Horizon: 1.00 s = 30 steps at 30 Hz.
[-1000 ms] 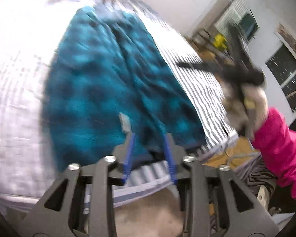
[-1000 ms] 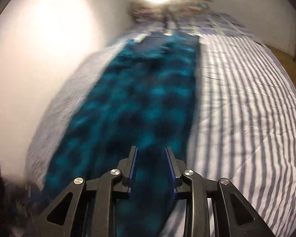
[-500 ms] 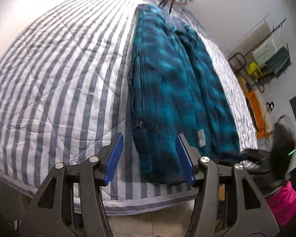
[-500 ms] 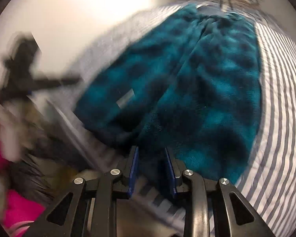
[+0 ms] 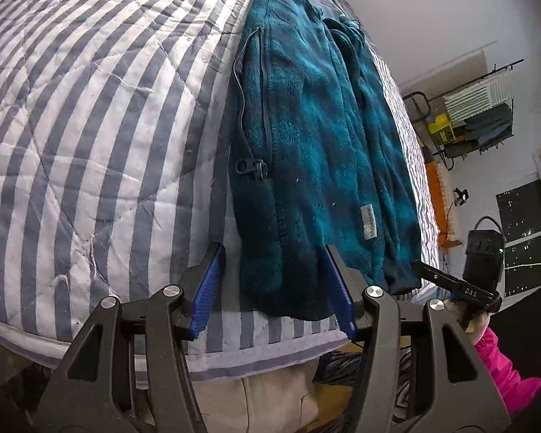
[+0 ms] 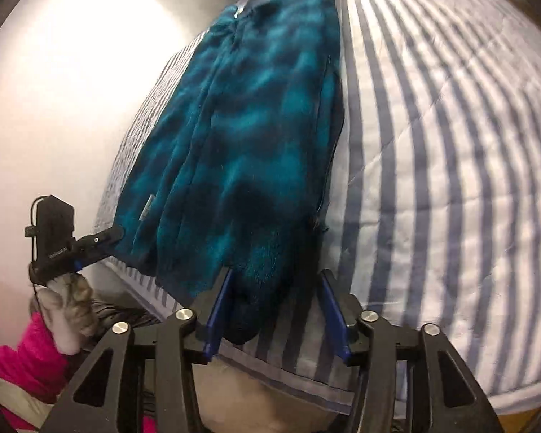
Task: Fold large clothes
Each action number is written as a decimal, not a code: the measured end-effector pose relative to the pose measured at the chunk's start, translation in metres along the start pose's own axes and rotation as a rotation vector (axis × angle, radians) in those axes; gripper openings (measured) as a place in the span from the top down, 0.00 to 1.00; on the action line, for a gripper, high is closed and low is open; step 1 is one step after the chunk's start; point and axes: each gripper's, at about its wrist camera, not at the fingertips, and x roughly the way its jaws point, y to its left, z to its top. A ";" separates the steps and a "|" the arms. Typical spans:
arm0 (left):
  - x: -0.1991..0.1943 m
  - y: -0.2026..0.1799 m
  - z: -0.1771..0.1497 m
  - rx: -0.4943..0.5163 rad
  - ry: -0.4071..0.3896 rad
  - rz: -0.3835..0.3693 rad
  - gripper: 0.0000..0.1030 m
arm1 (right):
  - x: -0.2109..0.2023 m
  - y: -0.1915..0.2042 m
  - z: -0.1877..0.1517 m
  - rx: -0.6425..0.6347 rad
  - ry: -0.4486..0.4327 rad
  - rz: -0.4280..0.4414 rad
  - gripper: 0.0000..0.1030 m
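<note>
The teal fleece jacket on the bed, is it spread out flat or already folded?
Folded lengthwise: the fleece jacket lies as a long narrow strip on the striped quilt, its layers doubled over.

Broad bare stretches of striped quilt (image 5: 90,137) are lying open beside the teal fleece jacket (image 5: 306,126), giving free passage there. A wall (image 6: 54,90) is closing in tightly along the jacket's far edge. Beyond the bed's foot, a laden clothes rack (image 5: 479,115) and an orange broom (image 5: 437,195) are crowding the floor.
</note>
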 end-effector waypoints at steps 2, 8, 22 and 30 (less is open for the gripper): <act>0.003 -0.002 -0.003 0.006 0.014 -0.014 0.51 | 0.004 -0.003 -0.001 0.021 -0.006 0.031 0.48; 0.007 -0.020 -0.007 0.085 0.028 0.003 0.74 | 0.019 0.002 -0.003 0.052 0.047 0.168 0.60; -0.029 -0.050 0.018 0.067 -0.048 -0.096 0.84 | -0.004 0.014 0.011 0.111 -0.038 0.356 0.86; -0.044 -0.083 0.066 0.108 -0.111 -0.102 0.84 | -0.033 0.027 0.052 0.103 -0.129 0.381 0.87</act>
